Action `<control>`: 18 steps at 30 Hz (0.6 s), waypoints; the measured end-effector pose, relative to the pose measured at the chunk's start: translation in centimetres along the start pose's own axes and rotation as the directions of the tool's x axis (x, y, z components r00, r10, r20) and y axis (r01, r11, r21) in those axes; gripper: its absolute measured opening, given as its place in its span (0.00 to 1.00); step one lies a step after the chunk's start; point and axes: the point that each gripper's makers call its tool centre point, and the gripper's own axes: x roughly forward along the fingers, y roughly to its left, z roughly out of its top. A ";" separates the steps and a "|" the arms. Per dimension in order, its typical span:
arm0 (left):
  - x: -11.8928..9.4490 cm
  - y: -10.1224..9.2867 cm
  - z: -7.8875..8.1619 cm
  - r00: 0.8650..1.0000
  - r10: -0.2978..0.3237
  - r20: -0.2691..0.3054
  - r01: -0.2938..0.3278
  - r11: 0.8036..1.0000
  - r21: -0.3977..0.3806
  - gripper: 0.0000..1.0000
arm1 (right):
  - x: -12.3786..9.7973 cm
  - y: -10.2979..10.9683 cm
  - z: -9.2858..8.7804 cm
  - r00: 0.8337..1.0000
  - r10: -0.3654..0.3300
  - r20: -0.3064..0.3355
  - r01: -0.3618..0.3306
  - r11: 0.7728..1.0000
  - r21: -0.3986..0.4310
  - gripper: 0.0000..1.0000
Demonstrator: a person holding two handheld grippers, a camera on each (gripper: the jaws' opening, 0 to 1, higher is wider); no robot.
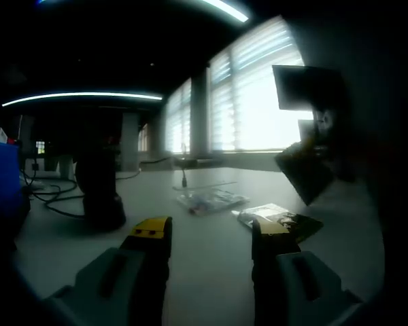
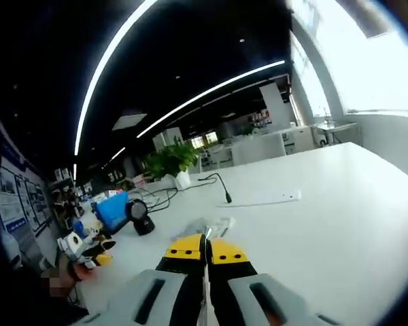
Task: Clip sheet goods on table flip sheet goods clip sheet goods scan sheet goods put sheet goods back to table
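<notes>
Your left gripper (image 1: 207, 239) stands with its 2 yellow-tipped jaws spread apart, nothing between them, hovering above the white table (image 1: 211, 272). Ahead of it lie 2 sheet goods: a clear packet (image 1: 211, 200) and, just to its right, a dark printed packet (image 1: 279, 221). Printing shows on the dark one, but no word of it can be read. A black scanner stand (image 1: 100, 187) sits well to the left, cables trailing beside it.

Your right gripper (image 2: 205, 250) has its jaws pressed together; whether a thin sheet edge sits between them, you cannot tell. Beyond it lies another clear packet (image 2: 207, 226). A blue box (image 2: 113, 210) sits further left.
</notes>
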 end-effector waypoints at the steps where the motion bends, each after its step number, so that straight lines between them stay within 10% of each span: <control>1: 0.0 0.0 0.0 1.000 -0.001 0.000 0.001 1.000 0.000 0.40 | 0.0 0.1 0.4 1.000 0.002 0.009 -0.002 1.000 0.004 0.00; 18: 0.0 -0.1 0.1 1.000 -0.006 0.005 0.006 1.000 -0.006 0.39 | 1.2 3.3 3.7 0.993 0.012 0.120 -0.004 0.998 -0.065 0.00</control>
